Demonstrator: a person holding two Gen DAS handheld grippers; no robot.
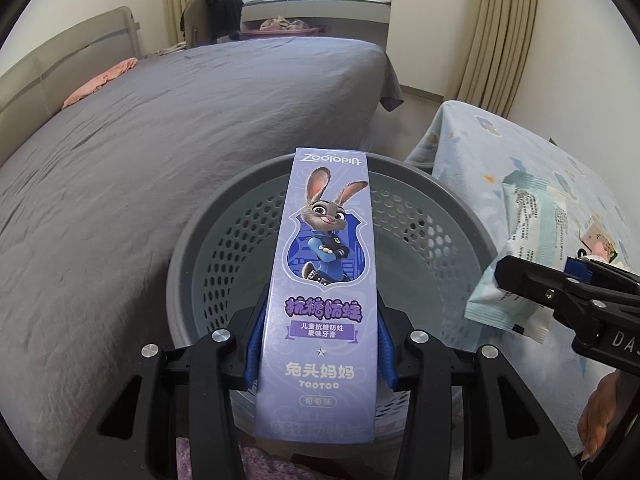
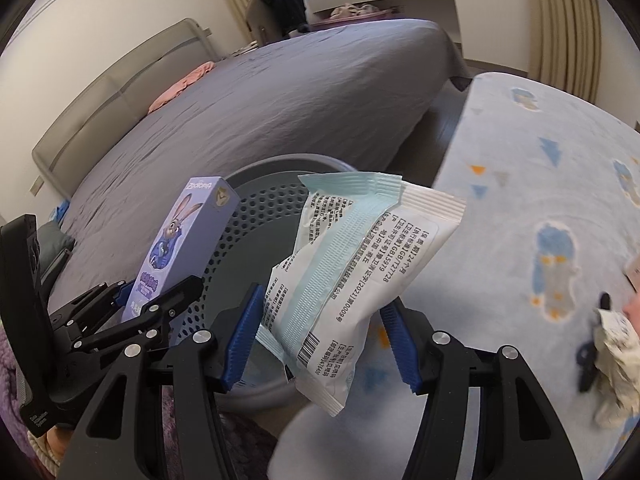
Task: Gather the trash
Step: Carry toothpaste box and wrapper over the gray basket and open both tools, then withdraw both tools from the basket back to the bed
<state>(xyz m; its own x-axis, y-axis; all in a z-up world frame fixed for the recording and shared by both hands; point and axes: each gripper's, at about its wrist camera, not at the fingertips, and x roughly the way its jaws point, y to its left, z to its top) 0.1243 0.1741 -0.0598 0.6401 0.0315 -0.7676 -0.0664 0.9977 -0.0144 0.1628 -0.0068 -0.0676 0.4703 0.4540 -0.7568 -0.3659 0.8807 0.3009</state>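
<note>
My left gripper (image 1: 320,332) is shut on a tall purple toothpaste box (image 1: 326,280) with a cartoon rabbit, held upright over the grey perforated basket (image 1: 224,240). The same box (image 2: 180,240) and the left gripper (image 2: 144,300) show at the left of the right wrist view. My right gripper (image 2: 324,320) is shut on a white and pale-blue wipes packet (image 2: 352,264), held above the basket's (image 2: 260,216) right edge. The packet (image 1: 528,240) and the right gripper (image 1: 560,284) enter the left wrist view from the right.
A bed with a grey sheet (image 1: 160,128) lies left of and behind the basket. A surface under a light blue patterned cloth (image 2: 540,208) stands to the right, with small crumpled items (image 2: 612,344) on it. Curtains (image 1: 496,20) hang at the back right.
</note>
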